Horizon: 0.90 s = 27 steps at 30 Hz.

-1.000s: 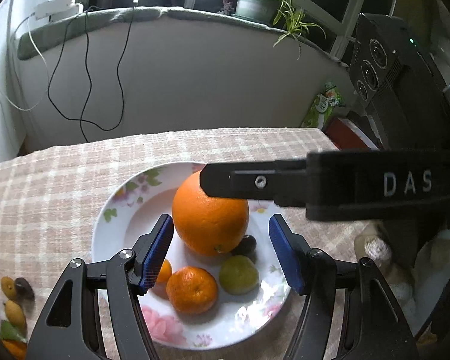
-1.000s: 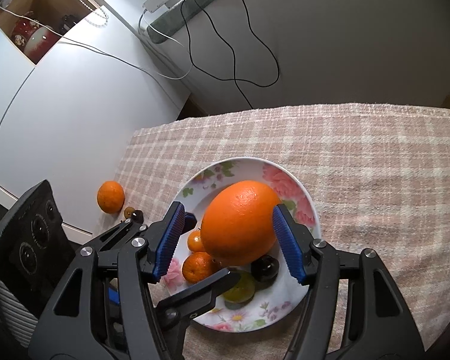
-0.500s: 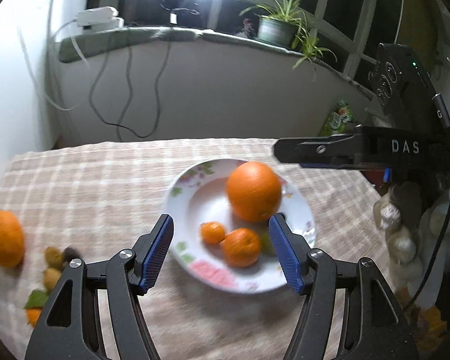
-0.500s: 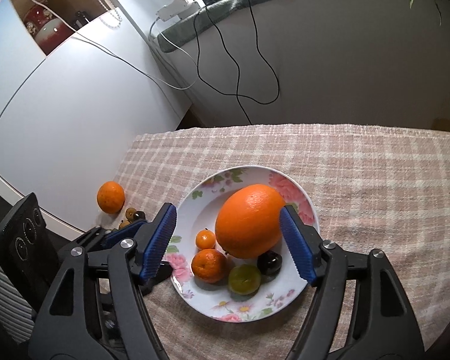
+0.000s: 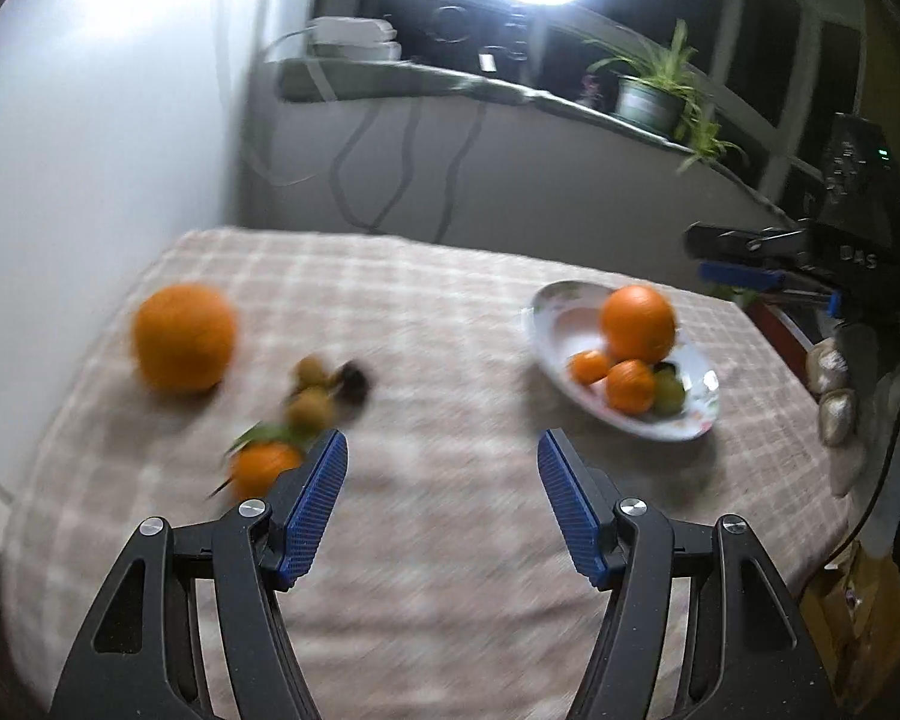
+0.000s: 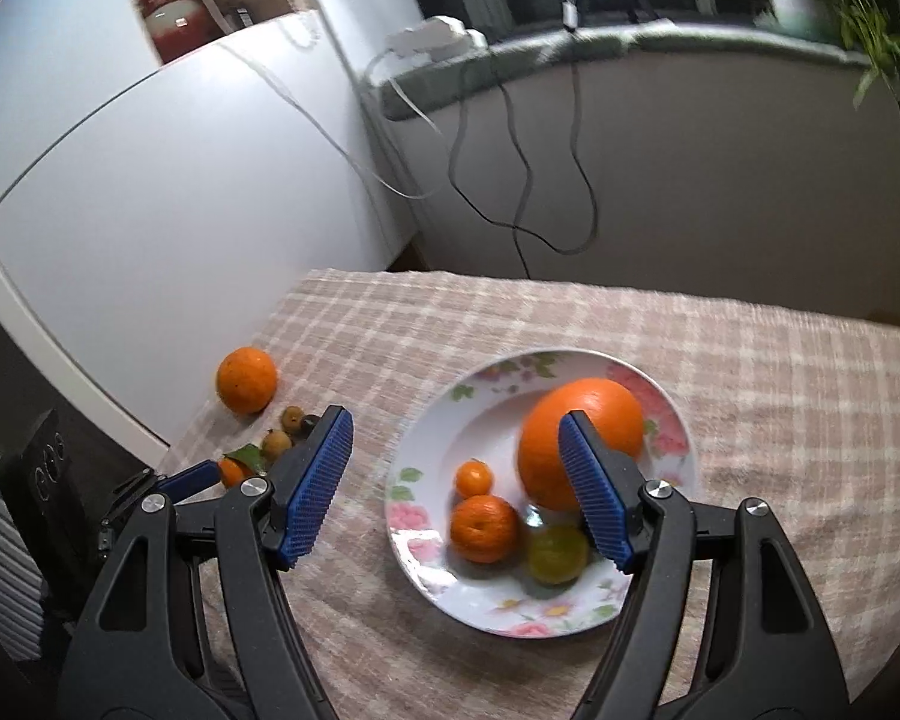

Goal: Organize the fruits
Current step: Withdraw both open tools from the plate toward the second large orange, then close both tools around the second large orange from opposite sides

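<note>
Loose fruit cluster (image 5: 306, 408) by the worktop's left edge sits just ahead-left of the open, empty left claw (image 5: 441, 501); right claw (image 6: 456, 486), open too, hangs over the plate (image 6: 678, 426).

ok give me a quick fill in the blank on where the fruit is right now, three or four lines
1. The floral plate holds ____ fruits that can be seen.
2. The biggest fruit on the plate is a large ____.
3. The other big orange lies on the checked ____, off the plate.
4. Between the pads of the left gripper and the right gripper there is ____ held.

Missing words: four; orange; tablecloth; nothing
</note>
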### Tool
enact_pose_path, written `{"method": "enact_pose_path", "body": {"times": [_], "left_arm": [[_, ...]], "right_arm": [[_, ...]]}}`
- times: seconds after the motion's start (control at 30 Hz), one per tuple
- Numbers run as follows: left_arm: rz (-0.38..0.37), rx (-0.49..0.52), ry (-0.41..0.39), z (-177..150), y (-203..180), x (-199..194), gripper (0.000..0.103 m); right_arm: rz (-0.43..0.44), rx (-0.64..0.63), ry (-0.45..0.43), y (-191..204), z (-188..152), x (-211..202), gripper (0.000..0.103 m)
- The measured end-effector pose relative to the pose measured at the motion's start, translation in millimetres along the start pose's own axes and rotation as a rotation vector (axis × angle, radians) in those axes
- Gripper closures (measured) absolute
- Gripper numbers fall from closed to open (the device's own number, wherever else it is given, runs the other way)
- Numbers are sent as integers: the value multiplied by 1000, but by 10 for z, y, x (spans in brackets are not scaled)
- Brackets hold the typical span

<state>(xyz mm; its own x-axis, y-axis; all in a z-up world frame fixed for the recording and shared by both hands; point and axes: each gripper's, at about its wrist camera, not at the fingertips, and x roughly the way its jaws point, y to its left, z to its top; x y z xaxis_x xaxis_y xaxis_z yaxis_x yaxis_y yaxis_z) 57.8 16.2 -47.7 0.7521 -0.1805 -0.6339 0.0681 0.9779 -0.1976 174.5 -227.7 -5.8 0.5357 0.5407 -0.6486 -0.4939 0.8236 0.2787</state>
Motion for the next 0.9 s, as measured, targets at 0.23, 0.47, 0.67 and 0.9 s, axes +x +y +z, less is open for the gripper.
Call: {"method": "enact_pose_path", "body": {"times": [0.23, 0.47, 0.67, 0.9], "left_arm": [[81, -83, -4, -178, 459, -176, 37], [104, -127, -27, -166, 729, -229, 37], [111, -141, -35, -124, 888, -193, 37], [125, -157, -39, -53, 1038, -137, 35]], "right_arm": [[40, -132, 28, 482, -54, 185, 29], [78, -186, 107, 805, -72, 513, 29], [91, -222, 144, 1028, -77, 752, 29], [93, -241, 165, 1227, -45, 1004, 13]]}}
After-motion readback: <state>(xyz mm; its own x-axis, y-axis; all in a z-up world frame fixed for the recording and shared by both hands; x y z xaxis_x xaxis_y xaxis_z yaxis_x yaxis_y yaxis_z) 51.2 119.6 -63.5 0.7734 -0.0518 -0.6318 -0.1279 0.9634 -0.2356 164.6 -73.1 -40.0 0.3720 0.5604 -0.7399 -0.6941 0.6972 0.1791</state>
